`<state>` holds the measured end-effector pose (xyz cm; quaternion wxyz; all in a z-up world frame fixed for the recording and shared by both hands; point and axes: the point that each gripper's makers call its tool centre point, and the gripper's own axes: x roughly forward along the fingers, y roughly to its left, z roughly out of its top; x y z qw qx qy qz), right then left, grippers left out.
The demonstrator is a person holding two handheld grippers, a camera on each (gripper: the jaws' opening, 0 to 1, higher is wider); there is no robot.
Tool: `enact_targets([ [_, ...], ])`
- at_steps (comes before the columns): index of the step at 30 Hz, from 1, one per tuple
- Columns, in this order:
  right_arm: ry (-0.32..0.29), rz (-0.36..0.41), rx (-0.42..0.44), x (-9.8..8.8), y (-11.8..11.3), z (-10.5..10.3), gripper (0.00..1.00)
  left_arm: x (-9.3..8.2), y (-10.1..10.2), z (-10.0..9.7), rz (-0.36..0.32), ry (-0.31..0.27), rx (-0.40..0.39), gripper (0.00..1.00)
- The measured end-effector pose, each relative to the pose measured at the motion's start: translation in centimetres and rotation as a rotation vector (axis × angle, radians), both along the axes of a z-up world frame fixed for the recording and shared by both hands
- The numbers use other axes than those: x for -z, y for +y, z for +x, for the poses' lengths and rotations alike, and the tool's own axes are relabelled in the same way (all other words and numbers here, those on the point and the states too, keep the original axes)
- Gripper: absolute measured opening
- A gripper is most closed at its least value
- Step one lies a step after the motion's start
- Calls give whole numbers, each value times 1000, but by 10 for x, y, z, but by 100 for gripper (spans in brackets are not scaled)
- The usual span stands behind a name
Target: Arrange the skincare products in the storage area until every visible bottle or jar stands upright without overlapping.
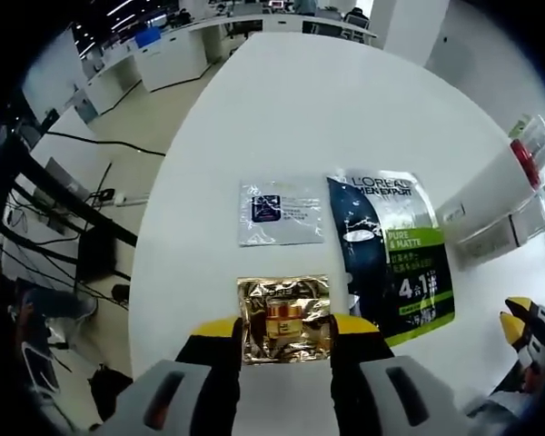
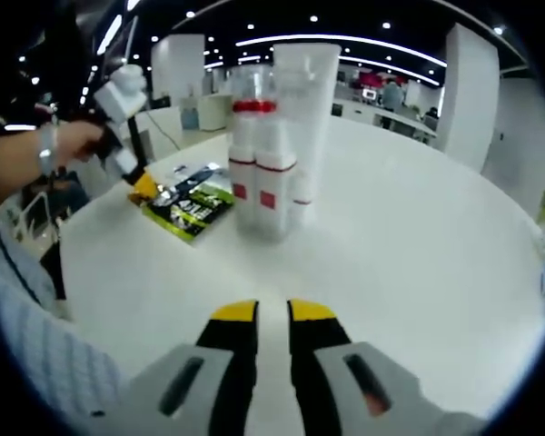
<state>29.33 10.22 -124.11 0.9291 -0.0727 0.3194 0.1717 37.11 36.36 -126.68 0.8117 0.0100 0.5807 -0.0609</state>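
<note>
In the left gripper view the left tool [image 1: 286, 334] sits at the bottom centre with its yellow-tipped jaws either side of a gold foil sachet [image 1: 284, 318]. The sachet fills the gap between them, and it looks clamped, though whether it is lifted off the white surface [image 1: 327, 100] I cannot tell. Just above it in the frame lies a silver sachet [image 1: 282, 212]. To the right of that is a dark blue and green L'Oreal packet [image 1: 395, 245], flat on the surface.

The right tool [image 2: 272, 313] shows at the bottom centre of the right gripper view, jaws narrow, nearly together, holding nothing. Beyond it, at upper centre, a tall white tube [image 2: 302, 127] and 2 white bottles with red labels [image 2: 259, 182] stand upright, close together.

The step in hand appears to be handling the gold sachet, with the bottles already upright. The next move probably calls for placing the sachet clear of the other packets, without overlap.

The sachet is crinkled, shiny foil printed with a small jar.
</note>
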Motion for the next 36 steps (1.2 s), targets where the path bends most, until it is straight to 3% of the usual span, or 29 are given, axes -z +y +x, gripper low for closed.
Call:
enact_targets([
  [36,14,-8,1,5,-4,-4,11,1,-1,0,26,-2,35,40],
])
